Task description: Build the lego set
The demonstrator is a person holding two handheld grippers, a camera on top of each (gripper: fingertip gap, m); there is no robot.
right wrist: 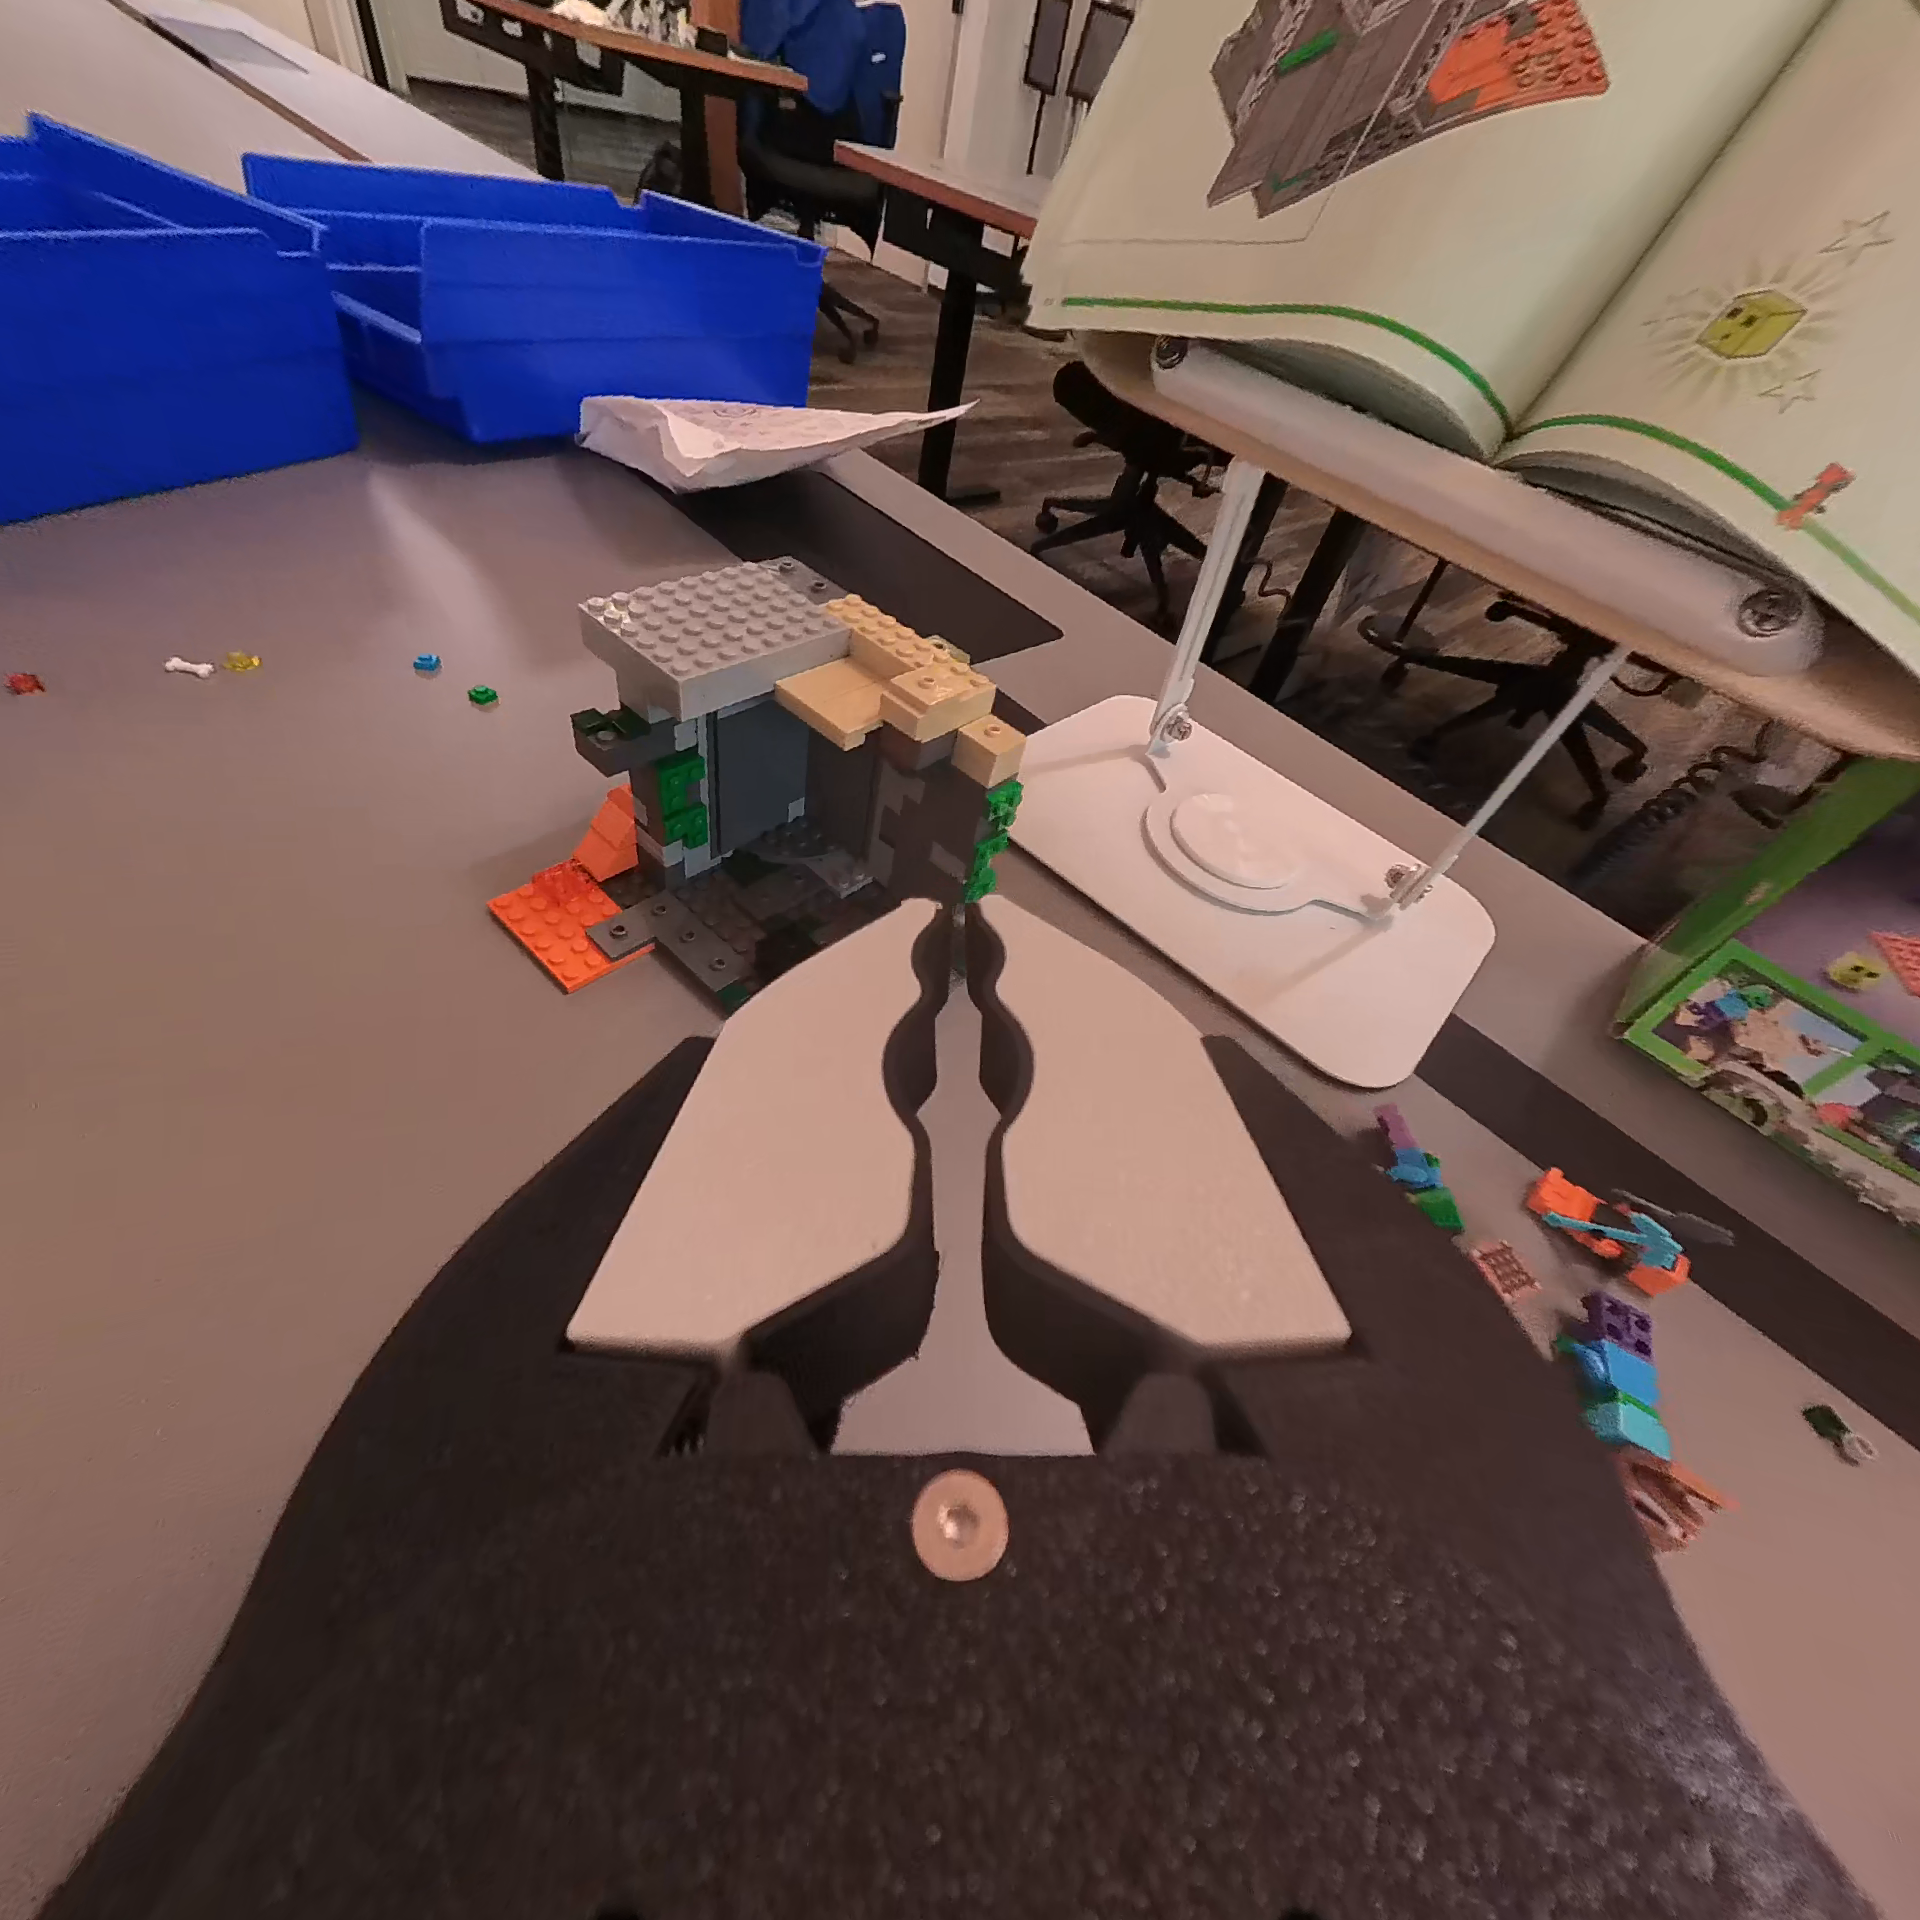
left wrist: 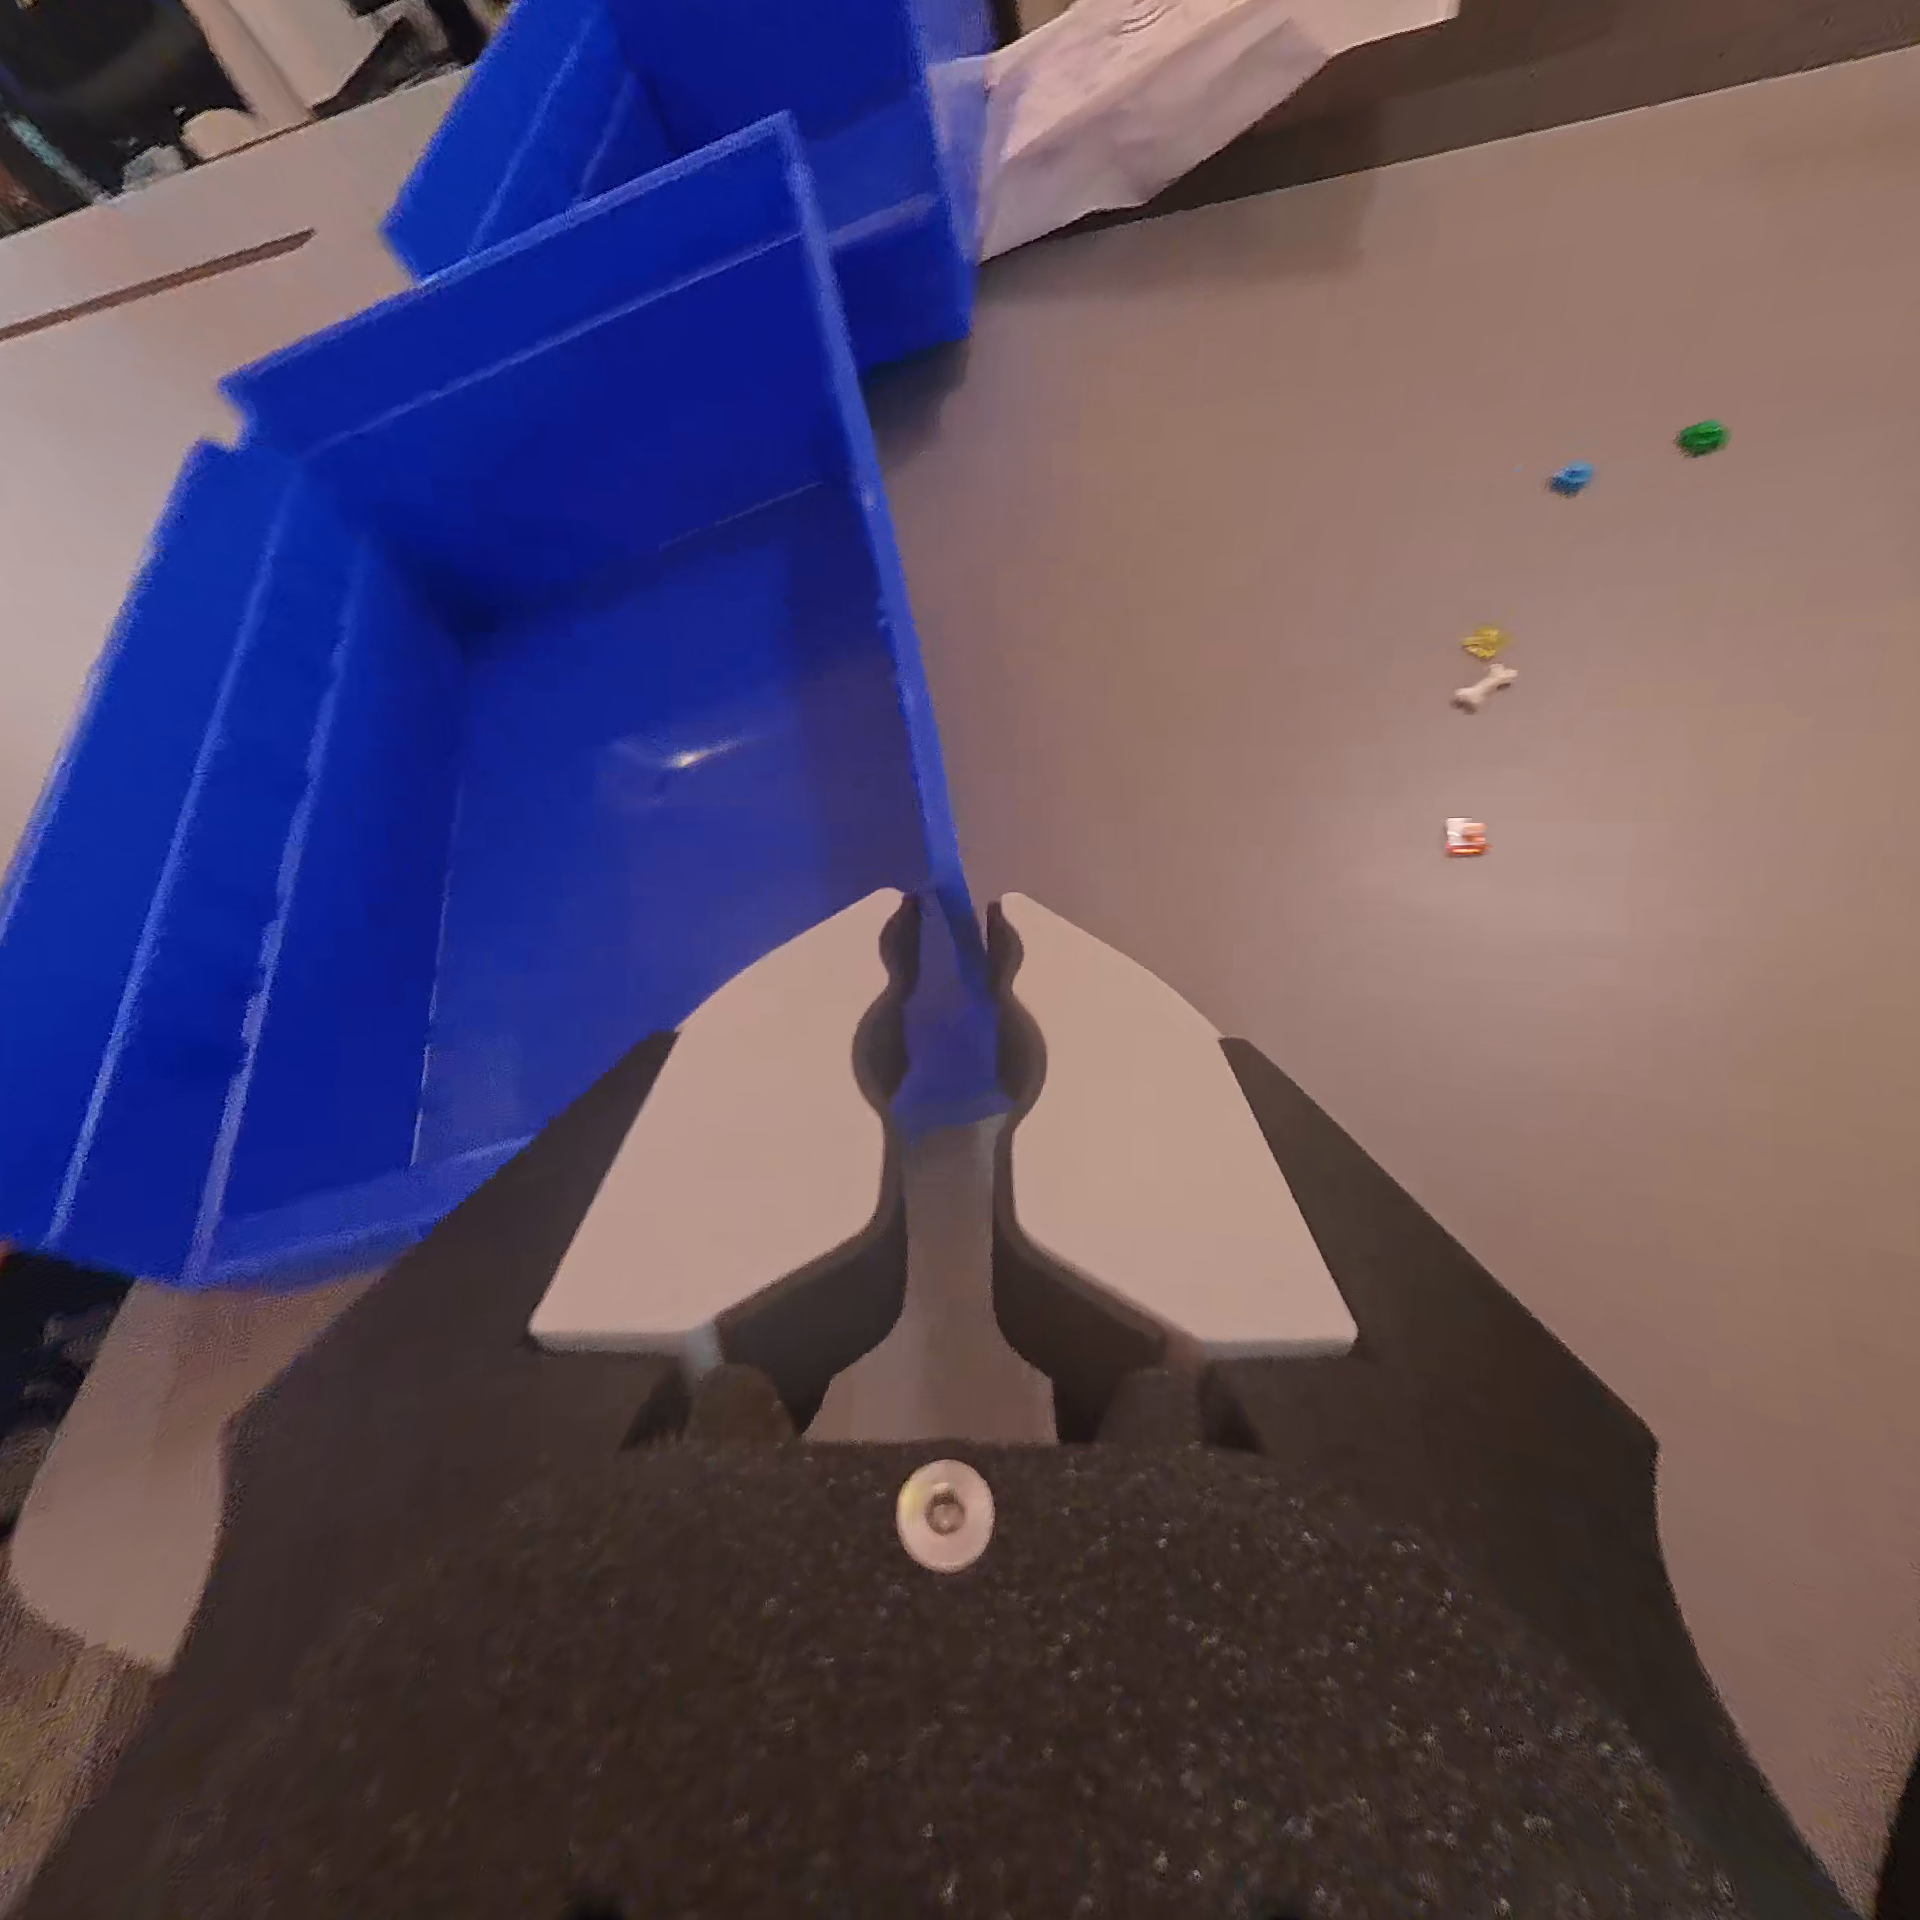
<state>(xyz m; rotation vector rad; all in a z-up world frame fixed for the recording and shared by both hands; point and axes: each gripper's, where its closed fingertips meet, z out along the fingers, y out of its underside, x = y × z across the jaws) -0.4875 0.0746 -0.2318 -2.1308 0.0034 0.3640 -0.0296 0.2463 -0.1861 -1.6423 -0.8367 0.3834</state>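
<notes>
While my left gripper (left wrist: 954,914) pinches the right side wall of the blue bin (left wrist: 582,727), that wall's long rim runs straight ahead from my fingertips (bin body to their left). My right gripper (right wrist: 956,920), seemingly closed on nothing, sits just before the brick building (right wrist: 769,769).

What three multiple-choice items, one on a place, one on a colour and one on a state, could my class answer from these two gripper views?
1. Where does the white bone piece lie?
A. inside a bin
B. on the grey table
C. on the brick model

2. What colour is the bin at the left gripper?
A. blue
B. red
C. white

3. How do the left gripper's fingers stand?
A. spread wide over the table
B. closed on the bin's side wall
C. closed on crumpled paper

Answers: 1 B, it rests on bare table by a yellow piece; 2 A, all its walls are blue; 3 B, the wall's edge runs between the fingertips.
</notes>
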